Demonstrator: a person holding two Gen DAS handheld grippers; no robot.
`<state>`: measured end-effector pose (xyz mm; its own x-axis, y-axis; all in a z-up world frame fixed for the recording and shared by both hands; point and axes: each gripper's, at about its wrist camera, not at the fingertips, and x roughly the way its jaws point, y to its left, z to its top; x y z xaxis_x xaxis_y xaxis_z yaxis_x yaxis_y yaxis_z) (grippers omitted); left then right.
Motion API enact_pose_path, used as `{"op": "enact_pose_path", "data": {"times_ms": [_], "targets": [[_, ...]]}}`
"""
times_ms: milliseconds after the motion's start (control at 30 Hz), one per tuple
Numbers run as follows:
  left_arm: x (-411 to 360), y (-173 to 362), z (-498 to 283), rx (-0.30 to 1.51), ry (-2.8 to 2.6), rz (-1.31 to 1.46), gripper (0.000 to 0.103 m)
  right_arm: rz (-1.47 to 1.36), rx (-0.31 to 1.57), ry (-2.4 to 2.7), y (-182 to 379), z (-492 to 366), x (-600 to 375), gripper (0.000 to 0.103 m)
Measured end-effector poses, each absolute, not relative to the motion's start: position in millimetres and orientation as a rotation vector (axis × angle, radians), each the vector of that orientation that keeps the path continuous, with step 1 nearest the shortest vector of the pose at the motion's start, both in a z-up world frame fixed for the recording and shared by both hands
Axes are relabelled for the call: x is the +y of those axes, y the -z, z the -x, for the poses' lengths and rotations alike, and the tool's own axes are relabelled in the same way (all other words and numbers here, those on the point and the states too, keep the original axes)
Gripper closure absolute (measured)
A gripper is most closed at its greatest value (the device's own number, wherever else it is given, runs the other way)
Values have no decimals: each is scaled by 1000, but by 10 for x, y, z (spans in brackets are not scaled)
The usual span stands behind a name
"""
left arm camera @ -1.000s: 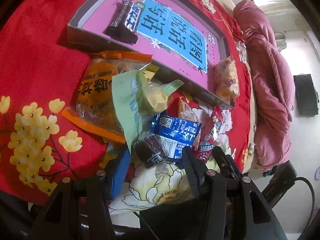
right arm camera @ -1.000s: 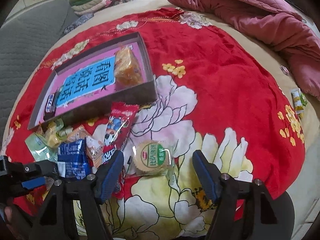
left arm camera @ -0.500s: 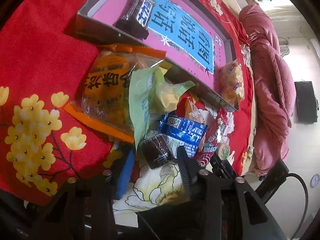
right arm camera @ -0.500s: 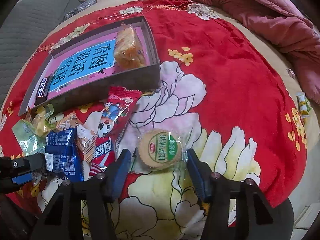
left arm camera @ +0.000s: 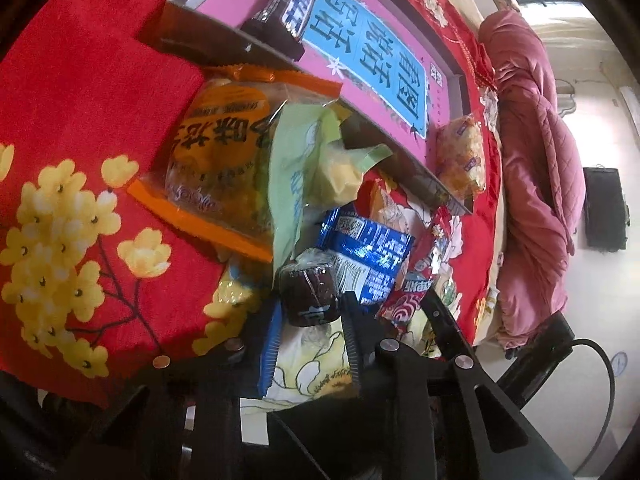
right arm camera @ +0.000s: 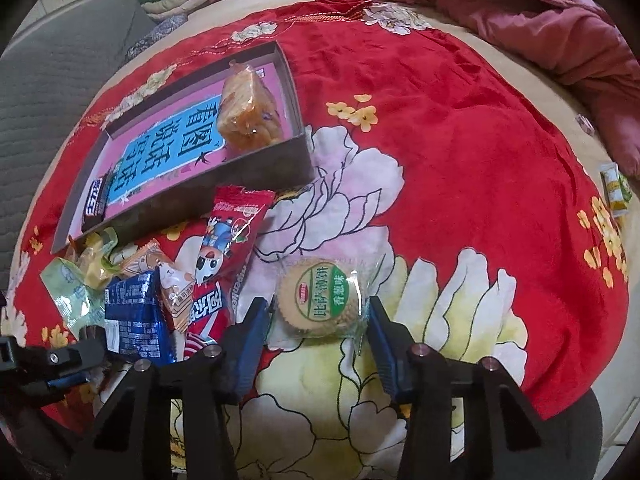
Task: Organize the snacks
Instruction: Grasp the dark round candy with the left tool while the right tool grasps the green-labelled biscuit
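Both targets lie just in front of the box (right arm camera: 256, 168): dark cake (left arm camera: 308, 292) and round biscuit (right arm camera: 320, 300), each light, film-wrapped, slippery; biscuit prob. brittle, so grip across the body w/ light force. Left gripper (left arm camera: 310, 344): jaws closing, nearly shut, cake between pads, contact likely. Right gripper (right arm camera: 318, 332): jaws closing, approx. half open, straddling biscuit, firm contact not confirmed.

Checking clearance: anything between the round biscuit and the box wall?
Right wrist view: mostly bare blanket between biscuit and box; the red packet lies just to the left.
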<state>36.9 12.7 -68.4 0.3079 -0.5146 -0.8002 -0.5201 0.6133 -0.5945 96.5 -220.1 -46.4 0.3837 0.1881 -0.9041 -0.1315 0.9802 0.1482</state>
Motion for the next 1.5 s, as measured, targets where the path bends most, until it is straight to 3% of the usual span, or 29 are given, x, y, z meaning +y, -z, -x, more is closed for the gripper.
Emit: {"op": "enact_pose_path", "data": {"times_ms": [533, 1500], "targets": [[139, 633, -270, 1312, 20, 970, 75, -201, 1105, -225, 339, -928, -2419, 57], [41, 48, -264, 1159, 32, 701, 75, -52, 843, -393, -131, -743, -2060, 57]]}}
